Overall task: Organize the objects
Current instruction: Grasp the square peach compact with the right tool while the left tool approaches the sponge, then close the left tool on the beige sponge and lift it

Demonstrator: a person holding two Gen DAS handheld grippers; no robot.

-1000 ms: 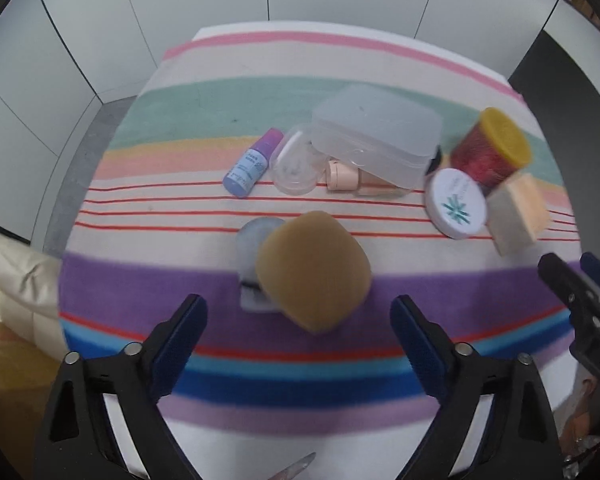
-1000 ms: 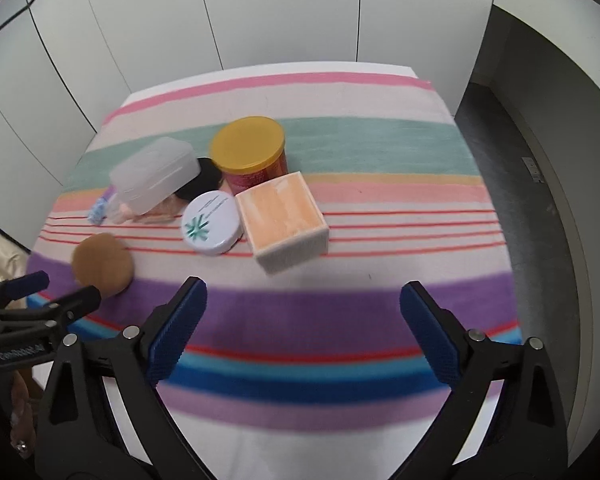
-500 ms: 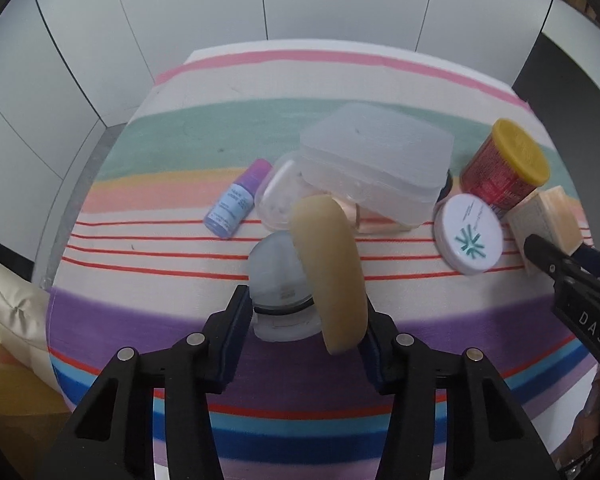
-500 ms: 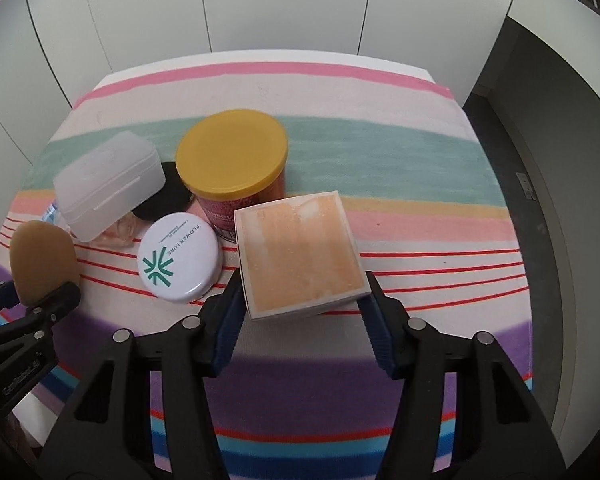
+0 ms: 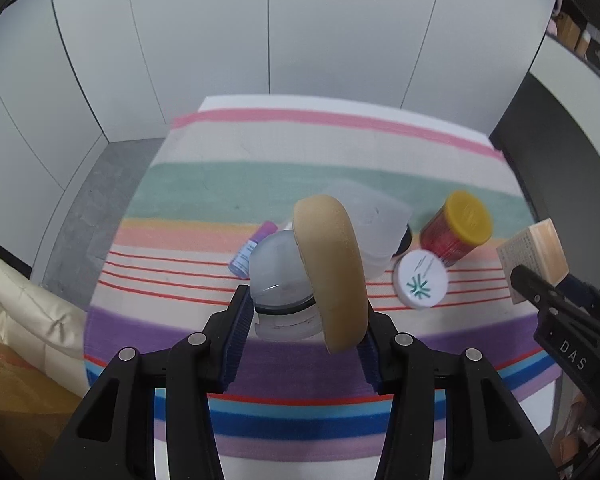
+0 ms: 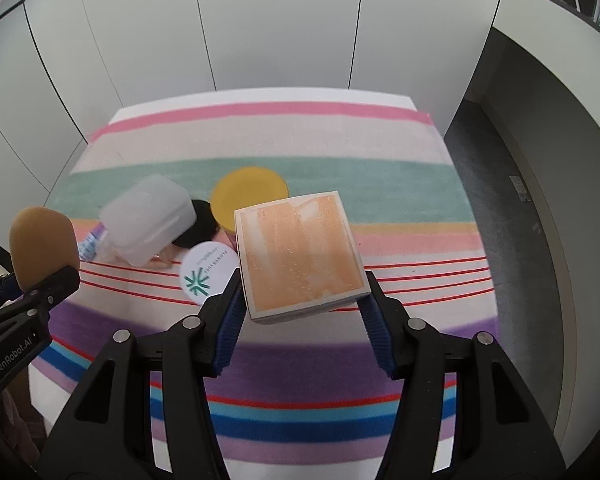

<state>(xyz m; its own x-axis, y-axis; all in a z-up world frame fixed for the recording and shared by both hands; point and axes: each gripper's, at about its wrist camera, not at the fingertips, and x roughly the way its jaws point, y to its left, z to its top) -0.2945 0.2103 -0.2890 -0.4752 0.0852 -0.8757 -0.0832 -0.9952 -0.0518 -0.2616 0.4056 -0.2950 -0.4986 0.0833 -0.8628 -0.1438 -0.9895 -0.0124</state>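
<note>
My left gripper (image 5: 304, 316) jaws clamp a tan sponge (image 5: 330, 272) plus, I think, its clear case (image 5: 278, 280); right gripper (image 6: 302, 308) jaws grip the orange box (image 6: 300, 256).

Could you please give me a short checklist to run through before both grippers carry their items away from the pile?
1. Left gripper shut on the clear case with tan sponge: ok.
2. Right gripper shut on the orange box: ok.
3. Sponge seated securely on its case: cannot tell; it stands on edge.
4. Orange box clear of the white jar and yellow-lidded jar: ok, lifted above them.
5. The two grippers apart from each other: ok.
6. Drop-off spot in view: cannot tell.
</note>
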